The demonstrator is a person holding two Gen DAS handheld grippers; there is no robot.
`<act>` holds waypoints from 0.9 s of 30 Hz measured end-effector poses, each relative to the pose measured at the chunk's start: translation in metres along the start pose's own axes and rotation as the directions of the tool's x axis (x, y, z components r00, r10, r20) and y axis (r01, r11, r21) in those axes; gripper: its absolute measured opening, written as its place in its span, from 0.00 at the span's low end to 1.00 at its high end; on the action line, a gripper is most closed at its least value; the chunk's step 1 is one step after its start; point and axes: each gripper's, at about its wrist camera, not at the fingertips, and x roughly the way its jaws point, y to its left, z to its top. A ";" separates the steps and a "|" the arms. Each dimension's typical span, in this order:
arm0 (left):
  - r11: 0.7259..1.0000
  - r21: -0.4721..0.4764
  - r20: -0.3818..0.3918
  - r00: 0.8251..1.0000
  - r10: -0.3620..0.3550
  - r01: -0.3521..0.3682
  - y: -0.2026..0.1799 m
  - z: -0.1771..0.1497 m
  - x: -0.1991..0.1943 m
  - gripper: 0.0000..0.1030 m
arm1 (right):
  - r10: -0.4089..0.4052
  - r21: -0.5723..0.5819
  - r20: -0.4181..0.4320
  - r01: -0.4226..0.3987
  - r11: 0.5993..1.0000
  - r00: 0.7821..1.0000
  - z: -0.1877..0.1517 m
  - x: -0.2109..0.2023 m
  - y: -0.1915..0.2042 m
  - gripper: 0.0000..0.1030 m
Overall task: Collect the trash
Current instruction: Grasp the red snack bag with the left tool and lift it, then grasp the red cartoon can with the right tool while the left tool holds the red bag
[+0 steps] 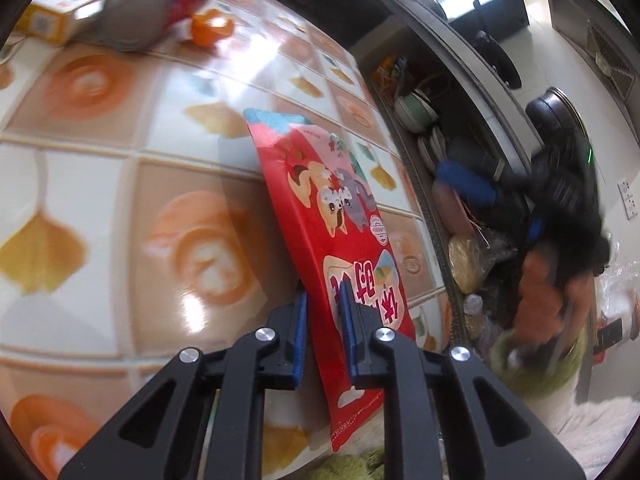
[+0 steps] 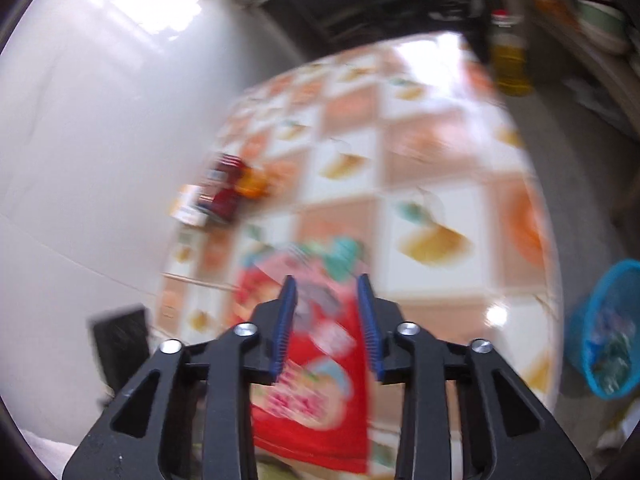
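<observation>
Nearest the left wrist camera, the left gripper (image 1: 323,300) has its black linkage arms and blue ribbed pads clamped on a red snack bag (image 1: 336,216). The bag is flat, glossy plastic printed with cartoon animals and white characters, its top edge teal, its lower seam crimped. It stands on edge above the table (image 1: 120,184), and its bottom corner runs down behind the gripper frame.

The table wears a shiny wipe-clean cloth printed in squares of orange roses and yellow leaves, with glare on it. At its far edge lie a yellow-and-white box (image 1: 56,12), a grey rounded thing (image 1: 136,12) with red wrapping behind it, too blurred to name, and an orange peel (image 1: 212,28).

In the right wrist view, the right gripper (image 2: 326,308) has its pads apart, neither pressing on anything. The bag (image 2: 320,372) shows between and below them. This whole view is smeared by motion: the bag's print is only pink and white blotches, and the red and orange things (image 2: 224,196) at the table's far edge cannot be told apart. A blue mesh basket (image 2: 612,328) stands beside the table at the right, cut off by the lens edge, its contents unclear.
</observation>
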 end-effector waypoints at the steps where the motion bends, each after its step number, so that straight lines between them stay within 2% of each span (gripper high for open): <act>1: 1.000 -0.010 0.008 1.000 0.006 -0.006 0.006 -0.003 -0.006 0.14 | 0.056 -0.003 -0.028 -0.056 0.998 0.998 0.013 0.014 0.015 0.47; 2: 1.000 -0.016 0.016 1.000 0.012 -0.011 0.011 -0.005 -0.011 0.14 | 0.085 -0.004 -0.047 -0.085 0.996 0.995 0.020 0.024 0.027 0.49; 4: 0.999 -0.025 0.037 0.999 0.028 -0.027 0.018 -0.011 -0.021 0.14 | 0.128 0.000 -0.085 -0.128 0.992 0.988 0.038 0.051 0.049 0.60; 7: 0.998 -0.051 0.069 0.996 0.047 -0.044 0.034 -0.017 -0.037 0.14 | 0.152 0.050 -0.145 -0.146 0.988 0.978 0.064 0.102 0.075 0.63; 12: 0.994 -0.090 0.118 0.990 0.070 -0.059 0.052 -0.024 -0.059 0.14 | 0.172 0.204 -0.211 -0.128 0.971 0.962 0.083 0.163 0.081 0.64; 19: 0.991 -0.120 0.149 0.986 0.071 -0.053 0.066 -0.029 -0.073 0.14 | 0.125 0.279 -0.239 -0.055 0.959 0.963 0.083 0.199 0.084 0.64; 22: 0.992 -0.117 0.151 0.987 0.063 -0.046 0.067 -0.029 -0.075 0.14 | 0.128 0.324 -0.248 -0.042 0.945 0.960 0.082 0.208 0.079 0.64; 27: 0.993 -0.112 0.151 0.987 0.059 -0.042 0.070 -0.032 -0.078 0.14 | 0.093 0.338 -0.229 -0.010 0.941 0.969 0.084 0.218 0.080 0.65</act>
